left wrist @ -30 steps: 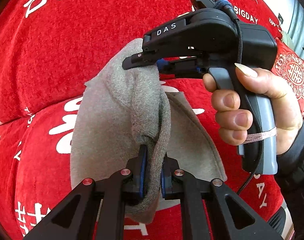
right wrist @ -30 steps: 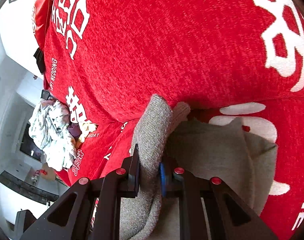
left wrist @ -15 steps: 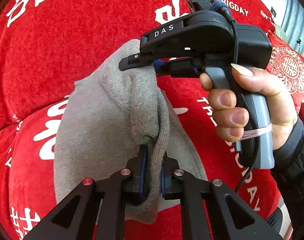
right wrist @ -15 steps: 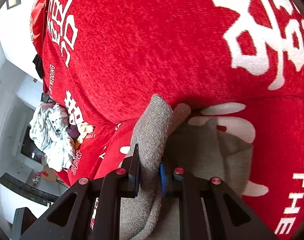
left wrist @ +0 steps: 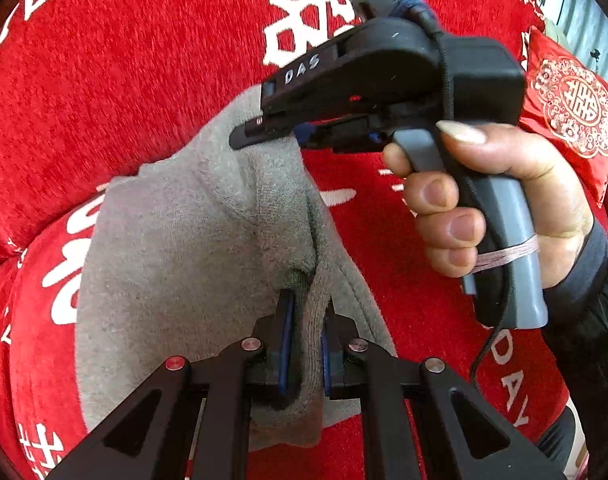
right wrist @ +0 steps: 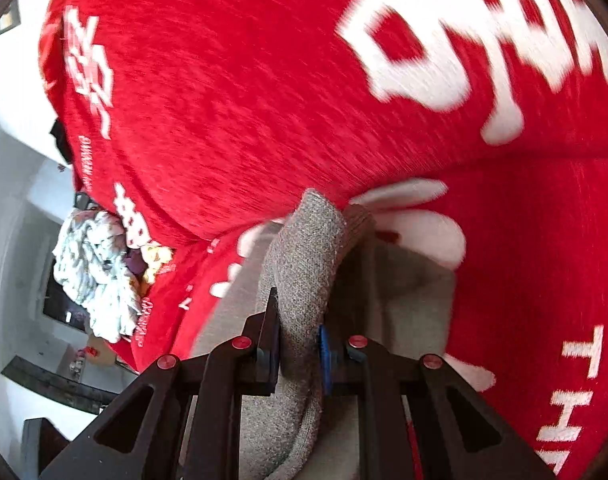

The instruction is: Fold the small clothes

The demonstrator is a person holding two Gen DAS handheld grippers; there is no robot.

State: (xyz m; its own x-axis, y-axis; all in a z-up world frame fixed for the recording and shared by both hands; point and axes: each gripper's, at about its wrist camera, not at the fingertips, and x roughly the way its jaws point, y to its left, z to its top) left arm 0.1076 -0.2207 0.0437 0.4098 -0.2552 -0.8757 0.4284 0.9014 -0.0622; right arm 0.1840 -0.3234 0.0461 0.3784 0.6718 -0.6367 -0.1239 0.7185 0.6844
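A: What was at the left of the scene?

B: In the right wrist view, a heap of pale printed laundry (right wrist: pixel 98 276) lay at the far left end of the red sofa cover (right wrist: pixel 232 112), well apart from the work area. The cover carried white characters and lettering.

A: Where was the garment?

B: The grey garment (left wrist: pixel 176 248) was spread partly on the seat of the red sofa cover, with one doubled edge raised between the two tools.

A: State of the left gripper (left wrist: pixel 305 344)?

B: Clenched. Its blue-padded jaws pinched a ribbed fold of the grey garment; cloth hung below the jaws.

A: And the right gripper (right wrist: pixel 300 344)?

B: Also clamped on the grey garment. In its own view a thick roll of the grey knit filled the gap between the jaws and stood up beyond them. In the left wrist view the tips of that tool gripped the upper end of the same raised edge.

A: Who held it?

B: A hand (left wrist: pixel 495 200) in a dark sleeve (left wrist: pixel 583 320) gripped the grey handle at the right. A red embroidered cushion (left wrist: pixel 571 108) lay behind it.
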